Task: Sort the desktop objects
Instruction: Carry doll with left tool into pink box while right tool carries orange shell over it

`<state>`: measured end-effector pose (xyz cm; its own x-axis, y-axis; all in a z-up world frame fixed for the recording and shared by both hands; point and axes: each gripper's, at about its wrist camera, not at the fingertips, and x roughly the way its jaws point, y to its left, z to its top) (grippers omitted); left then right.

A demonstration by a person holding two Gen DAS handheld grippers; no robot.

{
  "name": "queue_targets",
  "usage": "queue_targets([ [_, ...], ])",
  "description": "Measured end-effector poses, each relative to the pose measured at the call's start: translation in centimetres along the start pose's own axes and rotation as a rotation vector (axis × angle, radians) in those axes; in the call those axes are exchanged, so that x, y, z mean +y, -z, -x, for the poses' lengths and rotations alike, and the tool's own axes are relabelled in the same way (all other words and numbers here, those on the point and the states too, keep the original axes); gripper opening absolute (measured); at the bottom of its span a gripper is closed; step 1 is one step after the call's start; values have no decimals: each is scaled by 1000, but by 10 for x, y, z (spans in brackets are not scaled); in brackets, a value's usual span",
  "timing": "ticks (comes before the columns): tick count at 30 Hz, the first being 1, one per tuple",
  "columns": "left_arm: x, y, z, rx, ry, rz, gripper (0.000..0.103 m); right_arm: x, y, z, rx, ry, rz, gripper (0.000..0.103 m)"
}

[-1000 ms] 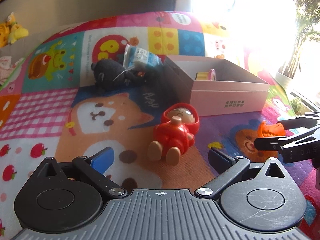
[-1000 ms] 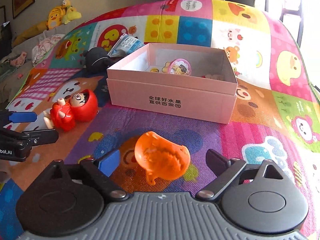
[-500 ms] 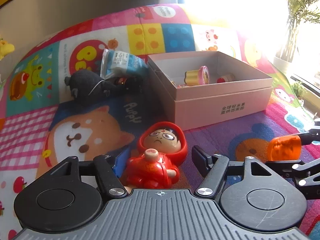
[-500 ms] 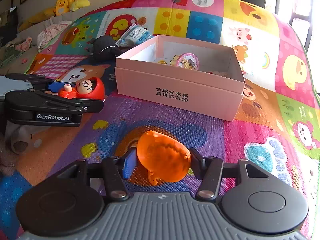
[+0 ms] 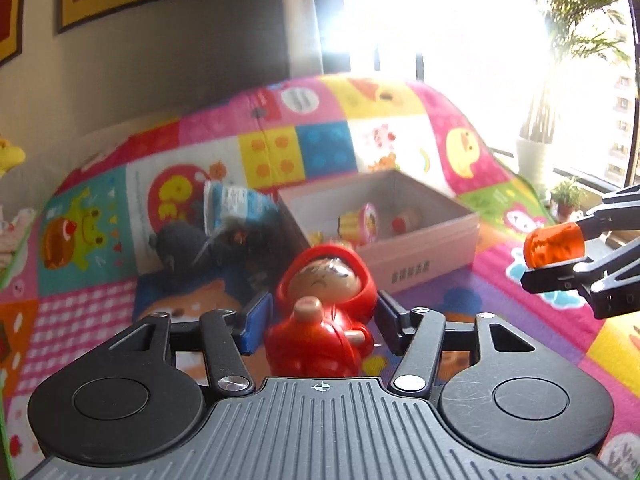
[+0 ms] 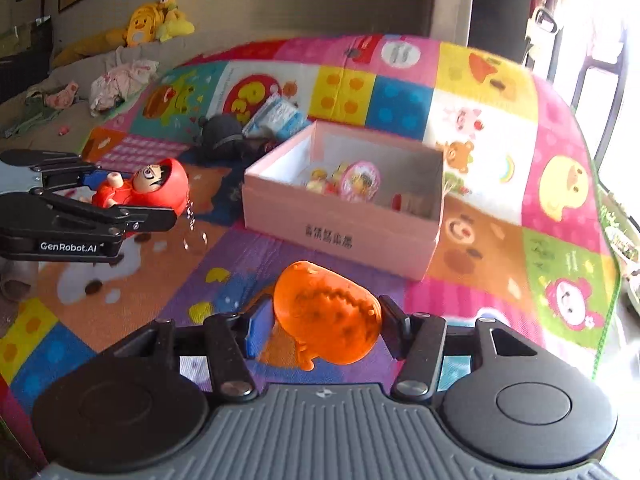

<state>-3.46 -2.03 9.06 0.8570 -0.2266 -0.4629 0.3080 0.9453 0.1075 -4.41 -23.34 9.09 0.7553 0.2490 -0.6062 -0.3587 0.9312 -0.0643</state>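
Note:
My left gripper [image 5: 325,320] is shut on a red hooded doll [image 5: 324,304] and holds it above the mat; the doll also shows in the right wrist view [image 6: 148,188]. My right gripper [image 6: 320,320] is shut on an orange toy [image 6: 324,316], lifted off the mat; the toy also shows at the right of the left wrist view [image 5: 554,246]. An open pink box [image 6: 340,232] with several small toys inside stands ahead of both grippers, and it shows in the left wrist view too [image 5: 424,256].
A black plush toy [image 6: 222,136] and a blue-white packet [image 6: 276,118] lie left of the box on the colourful play mat [image 6: 480,128]. Yellow plush toys [image 6: 148,24] and clothes lie at the far left. A window and potted plants [image 5: 566,196] are at the right.
Both grippers closed on their toys and lifted them off the mat: the left took the red doll, the right took the orange toy. Both views now sit higher and tilt upward.

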Motion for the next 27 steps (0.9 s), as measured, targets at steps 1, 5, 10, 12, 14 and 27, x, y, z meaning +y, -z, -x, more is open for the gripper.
queue_targets([
  [1,-1,-9,5,-25,4,-1,58,-2,-6,10,-39,11,1,55],
  [5,-8,-42,14,-125,-13,-46,53,-14,-33,52,-196,38,-2,55],
  [10,-10,-73,0,-182,-25,-45,47,-27,-46,63,-251,36,-35,55],
  [12,-5,-75,-6,-177,-29,-17,48,-29,-43,56,-228,32,-48,55],
  [14,1,-68,-10,-146,-10,16,48,-30,-36,48,-196,26,-56,55],
  [27,-20,22,-63,170,58,47,82,-13,17,-24,41,-3,-87,55],
])
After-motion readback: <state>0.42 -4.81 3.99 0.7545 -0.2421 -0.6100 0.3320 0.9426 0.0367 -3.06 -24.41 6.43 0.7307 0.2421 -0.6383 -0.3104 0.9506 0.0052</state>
